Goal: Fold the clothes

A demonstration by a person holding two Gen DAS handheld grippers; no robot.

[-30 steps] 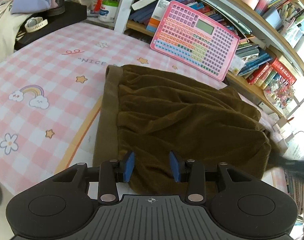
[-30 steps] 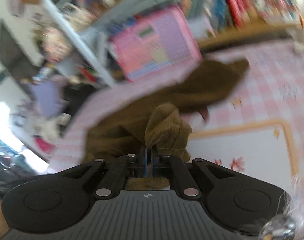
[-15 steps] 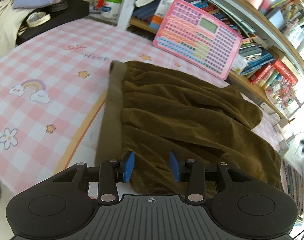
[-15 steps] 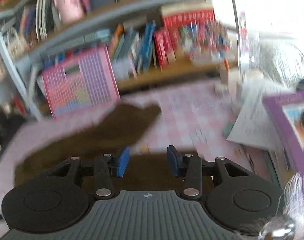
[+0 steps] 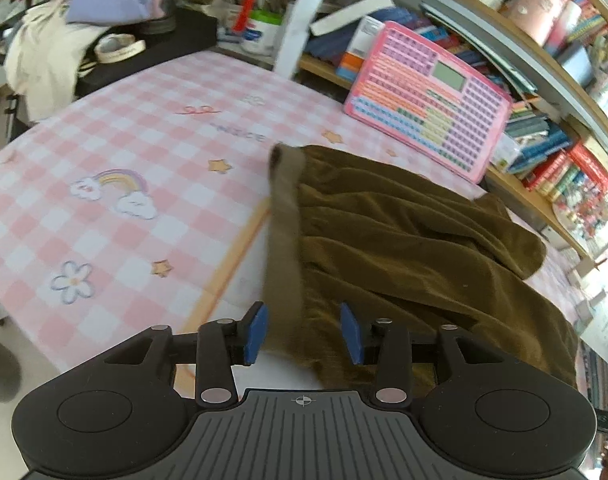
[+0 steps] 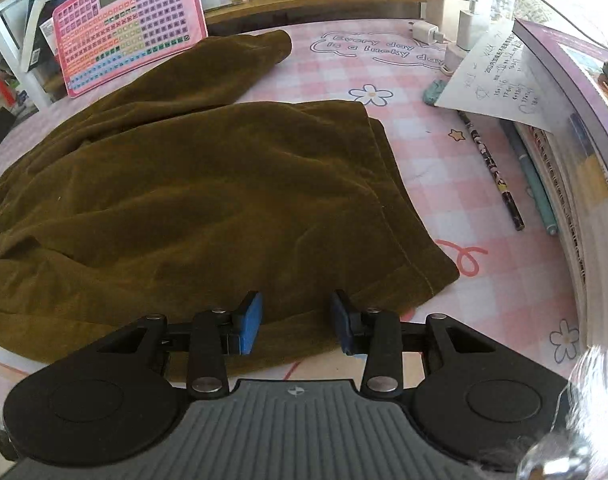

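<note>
An olive-brown velvet garment [image 5: 403, 248] lies on the pink checked table cover [image 5: 124, 140], one layer folded over another. Its plain waistband [image 5: 284, 220] runs toward my left gripper [image 5: 304, 336], and the band's near end sits between the blue pads [image 5: 256, 334] without being pressed. The left jaws are opening. In the right wrist view the garment [image 6: 204, 192] fills the middle, with its stitched hem [image 6: 407, 248] on the right. My right gripper [image 6: 296, 324] hovers over the near edge, its jaws closing with cloth below and between them, not pinched.
A pink toy keypad [image 5: 427, 96] [image 6: 128, 20] leans on the bookshelf behind the garment. Papers, a purple book [image 6: 563, 64], a pencil [image 6: 491, 160] and a pen lie at the table's right. Chargers [image 6: 463, 28] stand at back right. Clothes pile [image 5: 44, 52] at far left.
The right gripper let go of the bunched brown cloth it was holding up, swung down, and now sits over the flat garment. The left gripper shifted left onto the waistband, jaws slightly wider.
</note>
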